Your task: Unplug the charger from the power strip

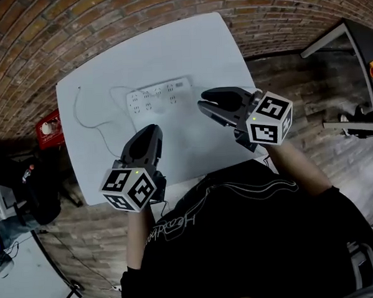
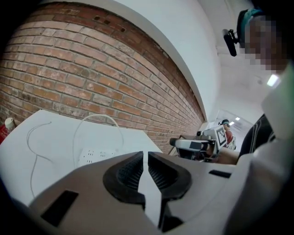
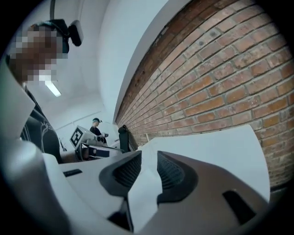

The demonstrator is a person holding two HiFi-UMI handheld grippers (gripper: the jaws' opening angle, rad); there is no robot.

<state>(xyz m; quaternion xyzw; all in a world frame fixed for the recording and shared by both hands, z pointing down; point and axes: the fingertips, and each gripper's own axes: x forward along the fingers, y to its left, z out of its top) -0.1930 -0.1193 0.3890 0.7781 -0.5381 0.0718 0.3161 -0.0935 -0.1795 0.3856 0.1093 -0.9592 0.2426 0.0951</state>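
Where the head view looks down, the power strip [image 1: 159, 97] is seen lying on the white table [image 1: 96, 87], near the left gripper [image 1: 152, 129] and the right gripper [image 1: 204, 107]. In the left gripper view the jaws are pressed together, empty. In the right gripper view a narrow gap is shown, with nothing between.
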